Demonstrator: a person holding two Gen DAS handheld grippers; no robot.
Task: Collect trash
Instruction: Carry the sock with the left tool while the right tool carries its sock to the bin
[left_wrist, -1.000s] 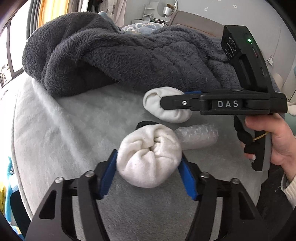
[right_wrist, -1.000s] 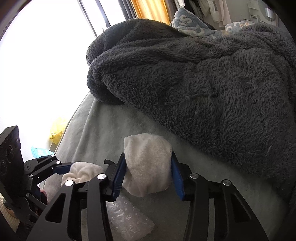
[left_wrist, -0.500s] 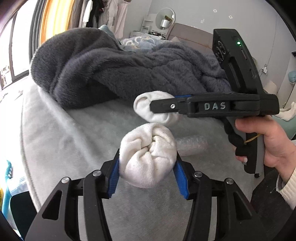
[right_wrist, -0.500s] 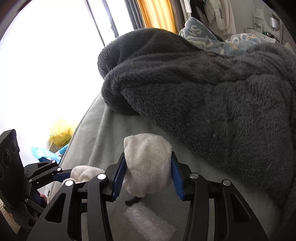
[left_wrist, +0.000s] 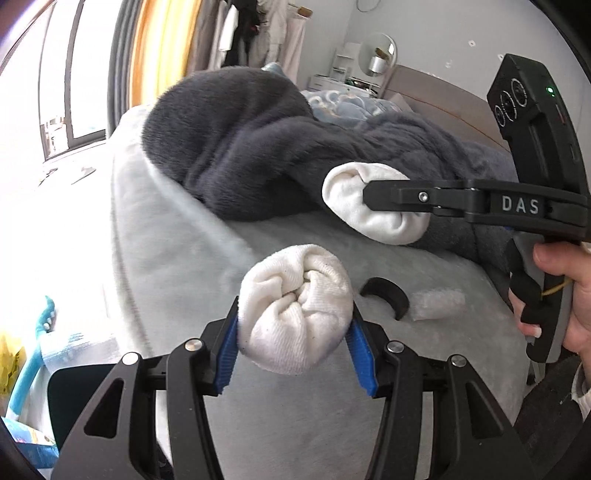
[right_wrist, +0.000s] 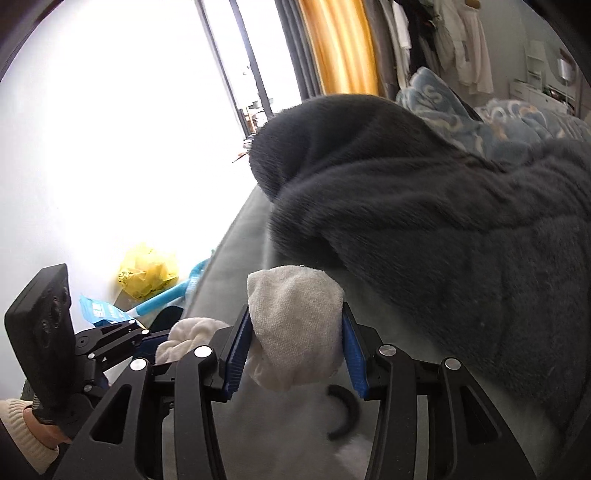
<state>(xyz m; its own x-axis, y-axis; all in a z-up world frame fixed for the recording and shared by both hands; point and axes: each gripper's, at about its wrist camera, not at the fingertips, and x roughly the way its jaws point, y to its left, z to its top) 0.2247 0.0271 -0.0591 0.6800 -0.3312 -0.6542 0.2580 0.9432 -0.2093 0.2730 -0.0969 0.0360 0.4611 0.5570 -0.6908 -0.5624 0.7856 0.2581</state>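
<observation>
Daylight floods from window (right_wrist: 129, 147) (blown out white); fisheye bending at edges; slight motion blur.

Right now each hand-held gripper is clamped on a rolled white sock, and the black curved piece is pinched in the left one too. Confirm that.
Not quite. The black curved piece lies loose on the grey bed cover, beside the bubble wrap, as the left wrist view shows. The left hand-held gripper grips only its sock; the right hand-held gripper grips the other sock.

White letters reading "DAS" are showing on the side of the right hand-held gripper (left_wrist: 384, 197); print on the blue packet (right_wrist: 105, 308) is staying illegible.
</observation>
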